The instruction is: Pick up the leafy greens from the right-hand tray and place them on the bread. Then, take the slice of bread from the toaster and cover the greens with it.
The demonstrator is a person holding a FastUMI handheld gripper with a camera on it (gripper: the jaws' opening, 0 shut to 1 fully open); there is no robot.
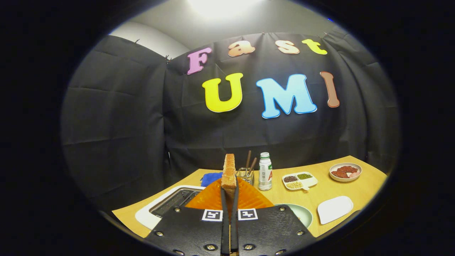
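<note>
A toasted slice of bread (229, 170) stands upright, edge-on, pinched between the two fingers of my gripper (229, 195), which is shut on it. The slice is lifted above the table. The white toaster (167, 204) with its dark slots lies below and to the left of the fingers. An orange ridged tray (209, 199) sits right behind the fingers, mostly hidden by the gripper body. A pale green plate (302, 213) peeks out to the right of the gripper. No leafy greens or lower bread are visible from here.
Beyond the fingers stand a glass holder with chopsticks (247, 172), a white bottle (265, 171) and a blue cloth (211, 177). Farther right lie a divided dish of beans (299, 180), a bowl of red food (345, 172) and an empty white tray (335, 209) near the wooden table's (359, 192) edge.
</note>
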